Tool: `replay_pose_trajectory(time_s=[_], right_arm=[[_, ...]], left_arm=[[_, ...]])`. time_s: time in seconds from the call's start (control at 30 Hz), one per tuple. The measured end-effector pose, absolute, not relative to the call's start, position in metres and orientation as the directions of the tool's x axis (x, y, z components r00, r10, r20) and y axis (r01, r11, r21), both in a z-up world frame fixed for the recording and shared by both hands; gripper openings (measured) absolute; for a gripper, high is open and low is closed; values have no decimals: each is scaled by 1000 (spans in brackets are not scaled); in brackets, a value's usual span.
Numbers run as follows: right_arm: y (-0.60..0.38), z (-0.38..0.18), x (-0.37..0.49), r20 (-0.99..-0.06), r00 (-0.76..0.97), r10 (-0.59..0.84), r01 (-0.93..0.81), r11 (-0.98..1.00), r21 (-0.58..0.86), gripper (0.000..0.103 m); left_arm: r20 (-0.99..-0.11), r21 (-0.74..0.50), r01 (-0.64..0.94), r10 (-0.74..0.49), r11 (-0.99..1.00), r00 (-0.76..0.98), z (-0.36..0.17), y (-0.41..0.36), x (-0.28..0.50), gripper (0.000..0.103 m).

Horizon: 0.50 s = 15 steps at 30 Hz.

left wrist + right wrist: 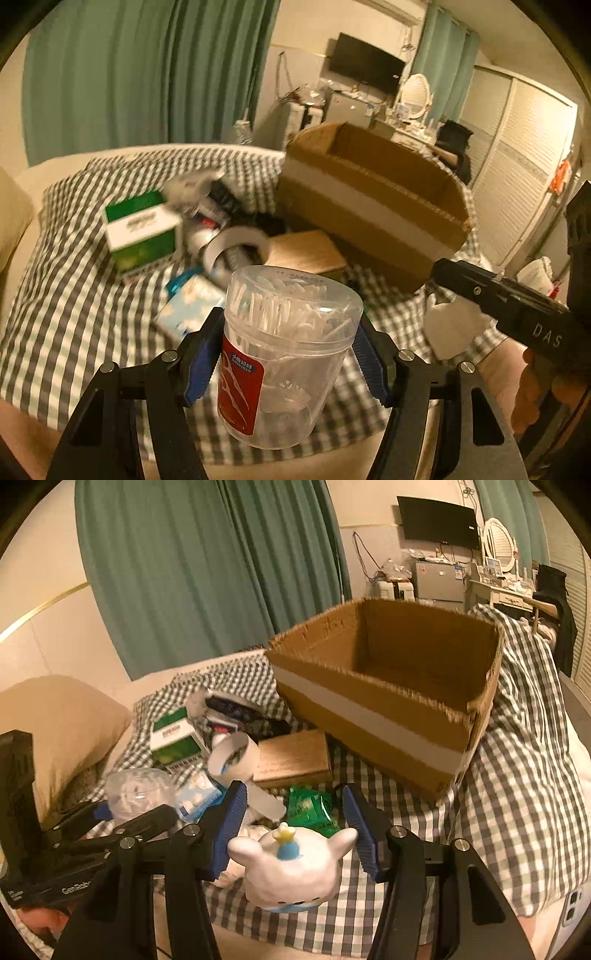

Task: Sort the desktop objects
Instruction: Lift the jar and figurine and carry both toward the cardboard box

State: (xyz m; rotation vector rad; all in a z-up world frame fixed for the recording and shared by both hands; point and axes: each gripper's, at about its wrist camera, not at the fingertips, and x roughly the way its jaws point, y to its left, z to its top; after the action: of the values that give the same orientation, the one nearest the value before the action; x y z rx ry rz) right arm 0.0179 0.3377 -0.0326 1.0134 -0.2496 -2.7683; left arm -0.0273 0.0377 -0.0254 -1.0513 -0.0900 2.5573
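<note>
The open brown cardboard box [388, 701] fills the upper right of the right wrist view. Low in centre frame, the right gripper [295, 830] clamps a white ceramic bunny figure [291, 867]; its ears could snag the rim. The left gripper [288, 354], lower centre, pinches a clear plastic floss-pick jar [284, 354], which might slip.

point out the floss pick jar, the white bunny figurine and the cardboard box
floss pick jar [291, 332], left wrist view, clear lid
white bunny figurine [291, 875], right wrist view, its body
cardboard box [369, 716], right wrist view, front wall's white stripe
</note>
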Motion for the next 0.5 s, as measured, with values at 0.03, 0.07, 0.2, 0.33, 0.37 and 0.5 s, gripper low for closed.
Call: replay_pose_trajectory(time_s=[0.03,0.07,0.2,0.33,0.37,0.5], right_arm=[[339,-27,17,-615,-754,-230,116,-969,220,54],[340,-20,16,-605,-762,-232,121,-968,219,54],[346,7,9,-564,-794,-229,135,-970,203,54],[352,29,-1,-529,-822,-213,138,-974,179,54],[353,34,-5,-522,-827,-210,138,-975,172,54],[364,50,-23,-497,-843,-206,136,-975,173,54]], left_arm=[[-661,-196,-322,367,-926,-655,-21,41,-30,68],[-655,-194,-328,371,-925,-659,-17,44,-32,68],[-620,-189,-365,399,-912,-676,6,57,-47,68],[-585,-184,-389,419,-903,-695,28,69,-65,68],[-576,-178,-395,421,-901,-701,33,73,-69,68],[-541,-152,-416,428,-897,-724,55,89,-88,68]])
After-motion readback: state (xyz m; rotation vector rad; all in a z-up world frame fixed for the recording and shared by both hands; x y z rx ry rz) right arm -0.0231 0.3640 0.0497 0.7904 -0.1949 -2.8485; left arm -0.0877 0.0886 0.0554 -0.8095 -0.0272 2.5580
